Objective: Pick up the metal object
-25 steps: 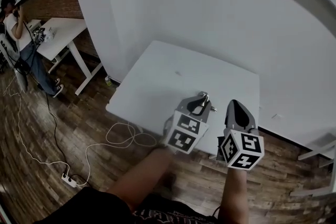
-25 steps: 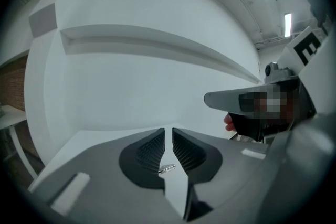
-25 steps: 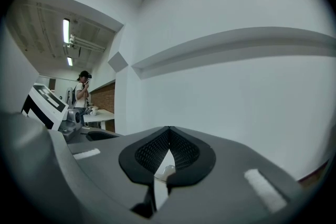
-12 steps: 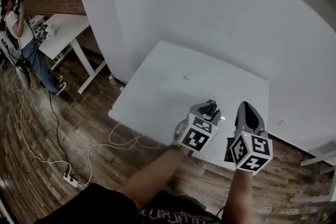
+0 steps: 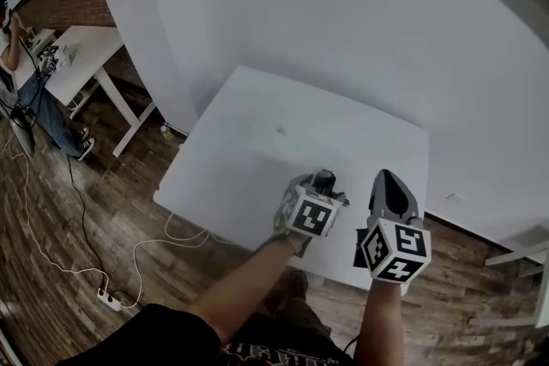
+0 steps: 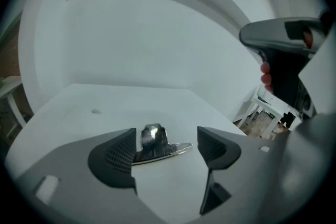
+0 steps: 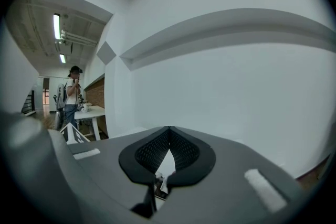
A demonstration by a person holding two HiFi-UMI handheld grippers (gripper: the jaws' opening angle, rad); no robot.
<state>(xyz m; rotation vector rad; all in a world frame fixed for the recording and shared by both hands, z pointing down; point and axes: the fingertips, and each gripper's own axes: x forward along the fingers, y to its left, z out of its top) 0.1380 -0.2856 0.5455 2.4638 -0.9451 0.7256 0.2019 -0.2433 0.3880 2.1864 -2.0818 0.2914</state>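
The metal object (image 6: 154,142), a shiny piece with a rounded knob on a thin curved plate, lies on the white table (image 6: 157,107). It sits between the jaws of my left gripper (image 6: 165,145), close against the left pad (image 6: 119,153) and well apart from the right pad. The jaws are opening and neither presses on it. In the head view the left gripper (image 5: 321,184) is low over the table's front part, with the metal object (image 5: 325,178) at its tips. My right gripper (image 5: 390,189) hovers just to the right, shut and empty, its pads meeting (image 7: 169,136).
A white wall (image 5: 343,30) rises behind the table. The table's front edge (image 5: 257,240) runs under both grippers. On the wood floor lie a white cable (image 5: 171,236) and a power strip (image 5: 111,300). At the far left stand another white table (image 5: 73,56) and a person (image 5: 21,90).
The left gripper's jaws have spread apart and let go of the metal object, which now rests on the table. The right gripper stayed shut beside it.
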